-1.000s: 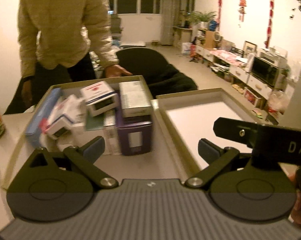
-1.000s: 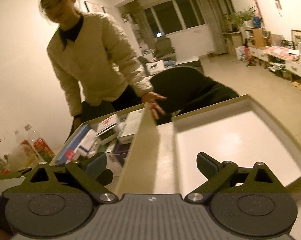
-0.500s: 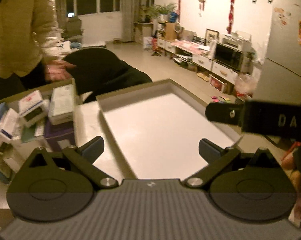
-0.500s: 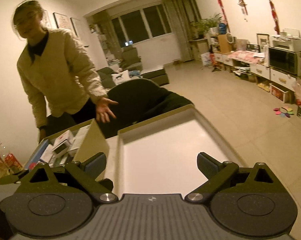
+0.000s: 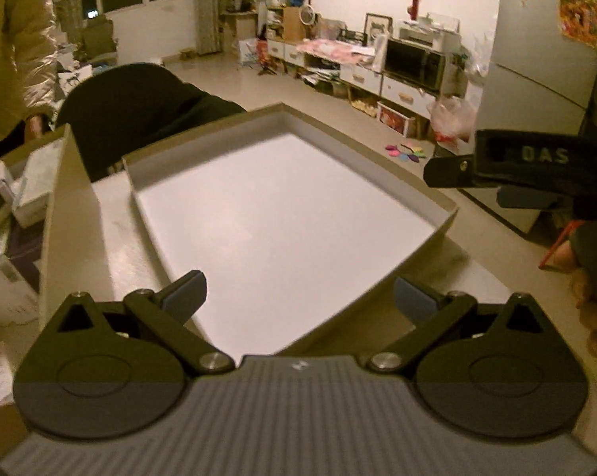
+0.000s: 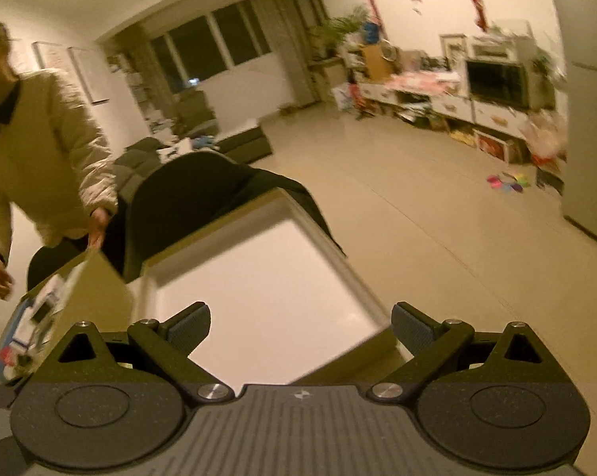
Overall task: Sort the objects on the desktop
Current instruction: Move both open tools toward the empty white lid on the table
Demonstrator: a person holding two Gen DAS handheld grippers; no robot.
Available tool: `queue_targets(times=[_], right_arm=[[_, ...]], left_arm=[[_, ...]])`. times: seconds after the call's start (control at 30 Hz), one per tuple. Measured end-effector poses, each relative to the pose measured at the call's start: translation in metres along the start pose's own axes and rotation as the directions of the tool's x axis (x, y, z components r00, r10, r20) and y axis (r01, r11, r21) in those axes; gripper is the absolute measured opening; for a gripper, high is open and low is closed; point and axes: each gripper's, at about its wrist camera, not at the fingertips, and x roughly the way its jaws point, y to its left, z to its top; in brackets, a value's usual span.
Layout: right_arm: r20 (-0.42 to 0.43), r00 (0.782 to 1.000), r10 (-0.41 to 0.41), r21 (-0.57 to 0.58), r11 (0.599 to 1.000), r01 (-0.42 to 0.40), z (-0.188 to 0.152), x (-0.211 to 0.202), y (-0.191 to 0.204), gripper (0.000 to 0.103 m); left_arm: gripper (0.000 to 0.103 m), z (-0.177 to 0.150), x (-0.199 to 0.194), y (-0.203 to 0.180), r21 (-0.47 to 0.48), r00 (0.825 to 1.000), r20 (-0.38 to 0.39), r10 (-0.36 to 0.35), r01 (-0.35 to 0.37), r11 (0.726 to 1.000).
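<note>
A shallow white tray (image 5: 437, 214) with nothing in it lies straight ahead in both views (image 6: 362, 289). Left of it stands a box (image 5: 56, 214) packed with several small cartons (image 5: 29, 182), seen at the left edge (image 6: 41, 317) of the right wrist view too. My left gripper (image 5: 298, 297) hovers open over the tray's near edge, holding nothing. My right gripper (image 6: 300, 323) is open too, above the tray's near right corner. From the left wrist view, that right gripper (image 5: 536, 166) sticks in from the right, beyond the tray's right rim.
A person in a pale jacket (image 6: 41, 166) stands behind the box of cartons. A black chair (image 5: 140, 111) sits behind the table (image 5: 116, 230). The table's right edge drops to open floor (image 6: 437, 218). A hand (image 5: 592, 305) shows at the far right.
Both grippers have swung right, away from the box of cartons, which has slid to the left edge of both views. The white tray fills the middle now. Both stay open.
</note>
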Motion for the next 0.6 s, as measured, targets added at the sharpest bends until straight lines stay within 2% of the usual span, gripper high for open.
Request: queue_targets(times=[0.1,0.27,0.6], right_arm=[[-0.031,0.999,-0.013,0.052,0.999,0.015,-0.002,0.014,-0.017,0.099],[-0.076,0.997,0.01,0.134,0.991,0.0,-0.006,0.036,-0.035,0.099],[-0.109,0.992,0.061,0.255,0.967,-0.031,-0.005,0.057,-0.054,0.095]], left_arm=[[0.103,-0.003,0.004,-0.002,-0.002,0.999,-0.016,-0.029,0.029,1.0],[0.103,-0.007,0.01,-0.004,-0.01,0.997,-0.035,-0.064,0.064,0.998],[0.103,-0.012,0.028,-0.011,-0.018,0.99,-0.092,-0.11,0.109,0.994]])
